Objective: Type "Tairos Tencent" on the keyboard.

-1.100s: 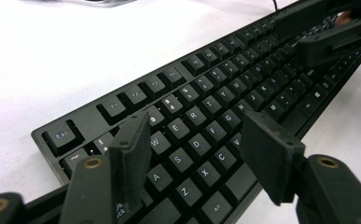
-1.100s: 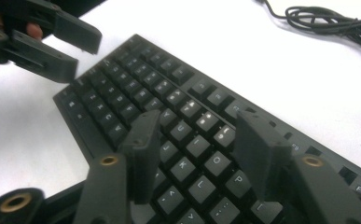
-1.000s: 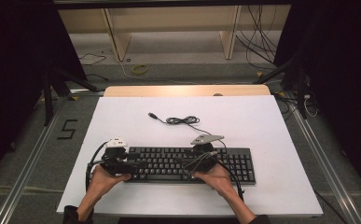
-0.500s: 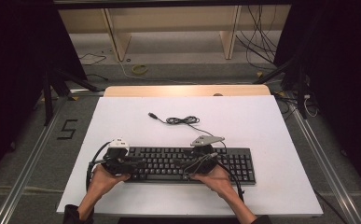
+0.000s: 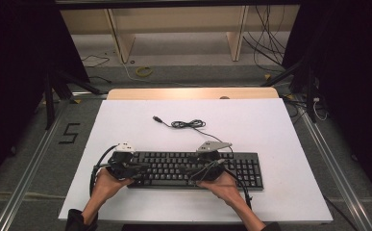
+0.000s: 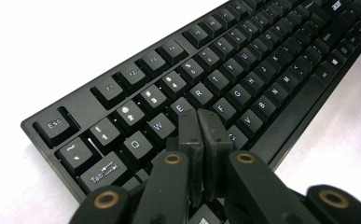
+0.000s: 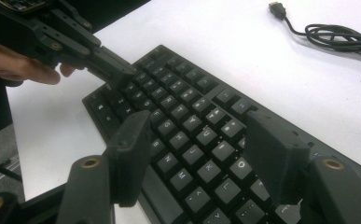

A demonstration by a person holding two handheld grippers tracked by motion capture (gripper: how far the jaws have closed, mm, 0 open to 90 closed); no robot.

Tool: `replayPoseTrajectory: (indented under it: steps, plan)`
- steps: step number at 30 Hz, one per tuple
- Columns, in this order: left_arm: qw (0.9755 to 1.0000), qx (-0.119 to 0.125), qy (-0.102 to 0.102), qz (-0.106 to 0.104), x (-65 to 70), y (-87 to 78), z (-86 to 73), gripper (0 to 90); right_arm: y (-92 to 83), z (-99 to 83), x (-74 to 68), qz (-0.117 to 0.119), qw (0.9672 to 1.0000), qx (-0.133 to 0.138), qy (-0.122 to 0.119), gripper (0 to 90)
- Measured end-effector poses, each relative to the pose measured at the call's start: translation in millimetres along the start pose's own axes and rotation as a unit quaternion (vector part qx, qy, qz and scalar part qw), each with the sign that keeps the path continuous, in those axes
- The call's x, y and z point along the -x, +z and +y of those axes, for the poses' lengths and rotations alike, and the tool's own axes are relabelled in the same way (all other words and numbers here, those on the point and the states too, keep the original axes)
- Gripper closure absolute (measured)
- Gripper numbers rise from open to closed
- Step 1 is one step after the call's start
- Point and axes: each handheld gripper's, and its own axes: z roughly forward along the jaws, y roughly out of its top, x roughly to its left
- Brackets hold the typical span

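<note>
Grippers (image 5: pixel 140 169) two, keyboard (image 5: pixel 193 168) one.

Keyboard (image 6: pixel 225 79) keys read Esc, Tab, QWERTY

Your left gripper (image 6: pixel 200 122) hangs low over the black keyboard (image 6: pixel 243 60), jaws pressed together, tips near the E and R keys, possibly touching one.
</note>
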Motion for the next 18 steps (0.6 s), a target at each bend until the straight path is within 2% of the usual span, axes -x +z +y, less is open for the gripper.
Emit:
replayPoseTrajectory:
  steps: [7,18]
  plan:
    - [0.9999,-0.012,0.005,-0.001,2.5,7.7,2.9,88.9,-3.5,-2.3,-2.6,0.003,1.0000,0.004,-0.005,37.0]
    - [0.9997,-0.022,0.006,0.006,1.5,12.7,3.9,88.9,-7.4,-3.5,-2.9,0.003,1.0000,0.006,-0.005,36.5]
